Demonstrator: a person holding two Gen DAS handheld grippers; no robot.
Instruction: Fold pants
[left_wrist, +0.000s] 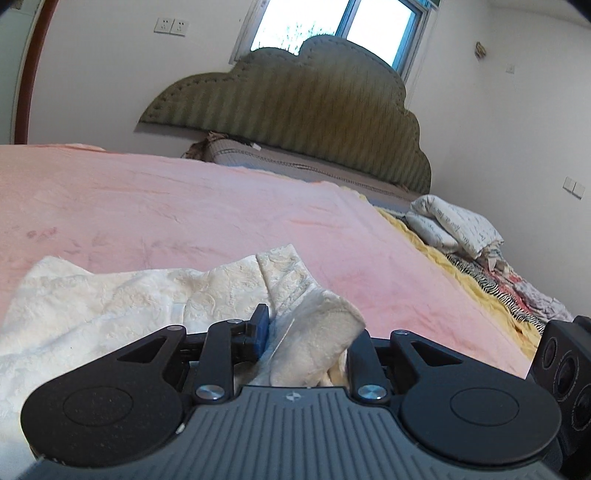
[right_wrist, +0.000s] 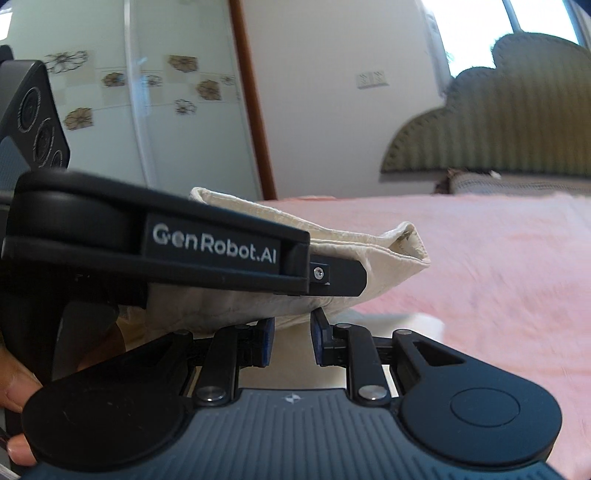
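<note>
So both wrist cams were low over the bed, looking across a pink blanket (left_wrist: 221, 206) toward a scalloped green headboard (left_wrist: 295, 110) with a window (left_wrist: 332, 22) behind it. The left gripper (left_wrist: 306, 328) was clamped on the pants (left_wrist: 110, 295). They're cream and textured, and a bunched fold was stuffed between its fingers, so only the left blue pad (left_wrist: 260, 326) showed and the other was buried in cloth. The rest of the pants lay crumpled on the blanket at near left, right in front of the gripper. From the right cam, the left gripper sat side-on at near left, just beside the other one. A hemmed edge of the pants stuck out past its tip and was held up off the blanket. The right gripper (right_wrist: 292, 332) had its blue pads a little apart with a clear gap. The lower edge of that lifted cloth sat right at the tips and something pale showed in the gap, but honestly I couldn't tell whether it was pinching anything. A thumb and fingers (right_wrist: 14, 387) wrapped the left gripper's handle at the near-left edge. Far right on the bed there was a heap of bedding (left_wrist: 454, 229) on a yellow sheet. A glossy flower-print wardrobe (right_wrist: 147, 92) stood off to the far left.
</note>
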